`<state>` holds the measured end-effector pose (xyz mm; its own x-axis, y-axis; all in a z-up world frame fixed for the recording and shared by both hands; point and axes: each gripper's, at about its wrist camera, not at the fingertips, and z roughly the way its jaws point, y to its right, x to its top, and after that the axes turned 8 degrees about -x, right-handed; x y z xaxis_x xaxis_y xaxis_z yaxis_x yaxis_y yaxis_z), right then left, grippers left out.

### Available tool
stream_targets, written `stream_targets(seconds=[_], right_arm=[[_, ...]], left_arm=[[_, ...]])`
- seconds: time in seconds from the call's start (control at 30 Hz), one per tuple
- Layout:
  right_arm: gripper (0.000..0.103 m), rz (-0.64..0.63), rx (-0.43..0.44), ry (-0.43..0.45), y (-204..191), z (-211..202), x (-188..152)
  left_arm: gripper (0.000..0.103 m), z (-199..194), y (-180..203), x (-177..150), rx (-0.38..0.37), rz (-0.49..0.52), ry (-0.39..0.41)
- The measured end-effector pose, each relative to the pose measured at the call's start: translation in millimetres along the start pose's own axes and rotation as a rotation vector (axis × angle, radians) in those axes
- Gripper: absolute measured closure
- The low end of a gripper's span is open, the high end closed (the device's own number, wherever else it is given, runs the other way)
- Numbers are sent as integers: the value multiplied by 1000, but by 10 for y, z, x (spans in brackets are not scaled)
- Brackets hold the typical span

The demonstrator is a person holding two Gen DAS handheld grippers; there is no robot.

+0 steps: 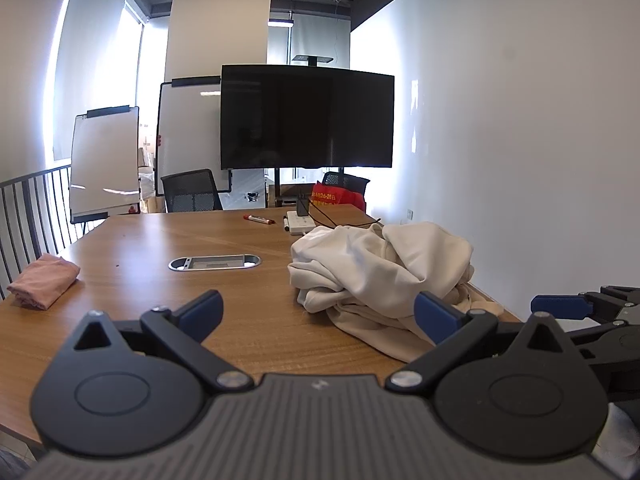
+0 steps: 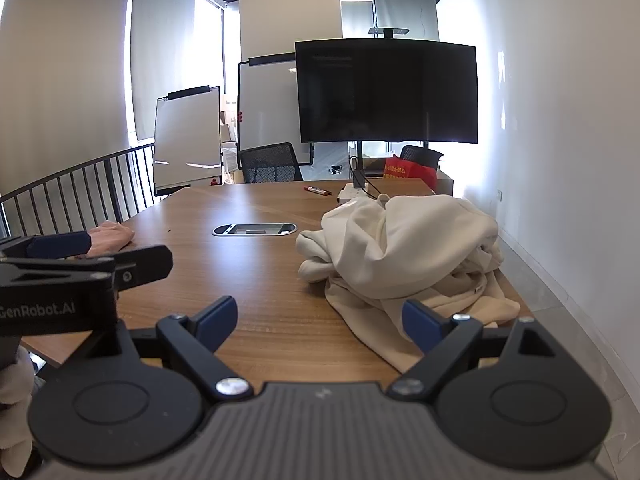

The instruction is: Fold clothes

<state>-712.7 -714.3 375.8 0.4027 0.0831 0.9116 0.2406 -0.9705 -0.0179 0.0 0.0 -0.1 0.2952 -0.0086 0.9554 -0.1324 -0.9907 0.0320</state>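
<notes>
A crumpled cream garment (image 1: 384, 272) (image 2: 404, 252) lies in a heap on the right side of the wooden table (image 1: 160, 248) (image 2: 256, 272). A folded pink cloth (image 1: 44, 280) (image 2: 112, 236) rests at the table's left edge. My left gripper (image 1: 318, 316) stands open above the near table edge, its right finger close to the heap's near side. The right gripper (image 2: 320, 322) is open too, its right finger in front of the cream cloth. Nothing sits between either pair of fingers. In the left wrist view the right gripper's blue-tipped fingers (image 1: 560, 307) show at the right edge.
A metal cable hatch (image 1: 215, 262) (image 2: 255, 229) sits mid-table. At the far end lie a red marker (image 1: 259, 219), a white power strip (image 1: 300, 224) and cables. Behind stand a large dark screen (image 1: 307, 116), whiteboards, office chairs, a railing at left and a white wall at right.
</notes>
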Motion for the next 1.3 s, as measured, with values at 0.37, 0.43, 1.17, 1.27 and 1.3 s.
stream_targets(seconds=[0.37, 0.43, 1.17, 1.27, 1.3], right_arm=[[10, -4, -7, 5, 7, -63, 16], [10, -5, -8, 6, 8, -74, 18], [10, 1, -10, 29, 17, -114, 30], [9, 1, -2, 30, 24, -121, 34], [9, 1, 1, 30, 27, -125, 34]], left_arm=[[0, 11, 4, -15, 0, -14, 10], [0, 13, 5, -17, 0, -17, 12], [0, -23, -34, -12, -1, -43, 31], [0, -29, -41, -5, -4, -42, 30], [0, -27, -40, -3, -4, -41, 29]])
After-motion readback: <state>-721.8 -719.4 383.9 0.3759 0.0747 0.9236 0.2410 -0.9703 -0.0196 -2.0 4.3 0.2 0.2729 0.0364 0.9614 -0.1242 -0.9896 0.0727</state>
